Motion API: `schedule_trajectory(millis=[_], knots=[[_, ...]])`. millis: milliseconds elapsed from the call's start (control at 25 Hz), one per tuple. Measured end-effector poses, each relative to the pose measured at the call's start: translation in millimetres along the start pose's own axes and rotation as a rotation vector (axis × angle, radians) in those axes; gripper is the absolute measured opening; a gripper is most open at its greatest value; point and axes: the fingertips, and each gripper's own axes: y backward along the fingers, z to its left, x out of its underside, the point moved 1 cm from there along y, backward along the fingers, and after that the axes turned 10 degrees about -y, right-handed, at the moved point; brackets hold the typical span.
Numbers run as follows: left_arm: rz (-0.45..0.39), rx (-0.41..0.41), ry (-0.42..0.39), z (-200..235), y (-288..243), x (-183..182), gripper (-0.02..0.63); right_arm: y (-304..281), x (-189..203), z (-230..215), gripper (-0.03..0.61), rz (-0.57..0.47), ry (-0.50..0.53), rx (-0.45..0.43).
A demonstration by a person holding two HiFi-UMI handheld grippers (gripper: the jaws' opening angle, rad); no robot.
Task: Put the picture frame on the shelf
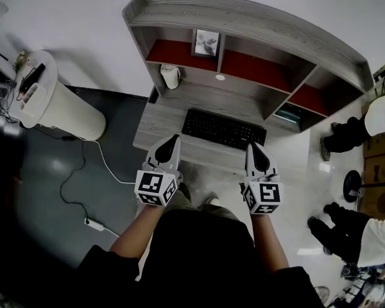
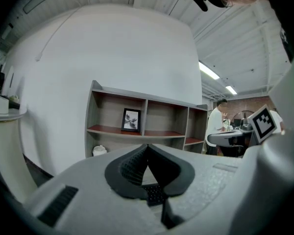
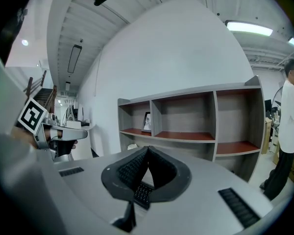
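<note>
The black picture frame (image 1: 206, 43) stands upright on the red shelf board (image 1: 179, 51) in the left compartment of the grey desk hutch; it also shows as the frame (image 2: 131, 120) and, small, the frame (image 3: 147, 122). My left gripper (image 1: 173, 140) hovers over the desk's near left edge, jaws shut and empty. My right gripper (image 1: 255, 148) hangs over the near right edge by the keyboard, jaws also shut and empty. Both grippers are well short of the shelf.
A black keyboard (image 1: 223, 128) lies on the grey desk (image 1: 160, 117). A white jar (image 1: 171, 76) stands under the left shelf. A white cylindrical unit (image 1: 54, 104) with cables stands on the floor at left. People (image 1: 372, 230) sit and stand at right.
</note>
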Motion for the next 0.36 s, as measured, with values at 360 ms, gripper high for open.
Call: schedule_trajectory(millis=[360], knots=[[-0.022, -0.027, 0.060, -4, 8, -1, 0.017, 14, 0, -4, 0.012, -0.004, 0.020, -0.008]])
